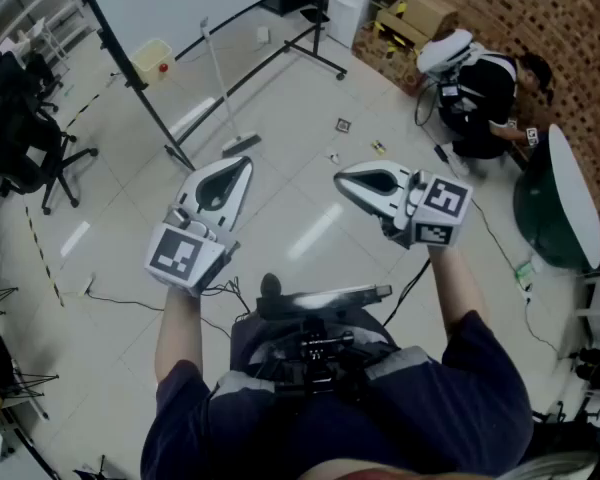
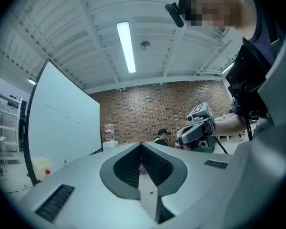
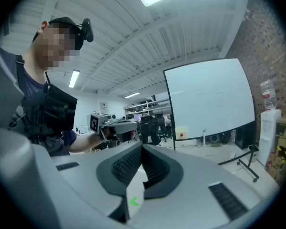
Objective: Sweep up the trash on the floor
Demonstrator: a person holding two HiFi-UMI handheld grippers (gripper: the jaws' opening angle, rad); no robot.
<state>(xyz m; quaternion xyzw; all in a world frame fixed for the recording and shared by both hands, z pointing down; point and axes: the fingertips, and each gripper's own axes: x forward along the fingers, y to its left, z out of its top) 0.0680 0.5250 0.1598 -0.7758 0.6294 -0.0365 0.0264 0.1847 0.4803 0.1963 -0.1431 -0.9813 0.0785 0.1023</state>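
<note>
left gripper (image 1: 246,165), right gripper (image 1: 340,180): jaws closed, empty | broom (image 1: 218,83) ahead of jaws, untouched | trash (image 1: 343,125) beyond tips, unswept | sweeping not begun

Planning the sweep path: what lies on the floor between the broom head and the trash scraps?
Only bare tile floor; the head view shows nothing between the broom head and the trash scraps.
</note>
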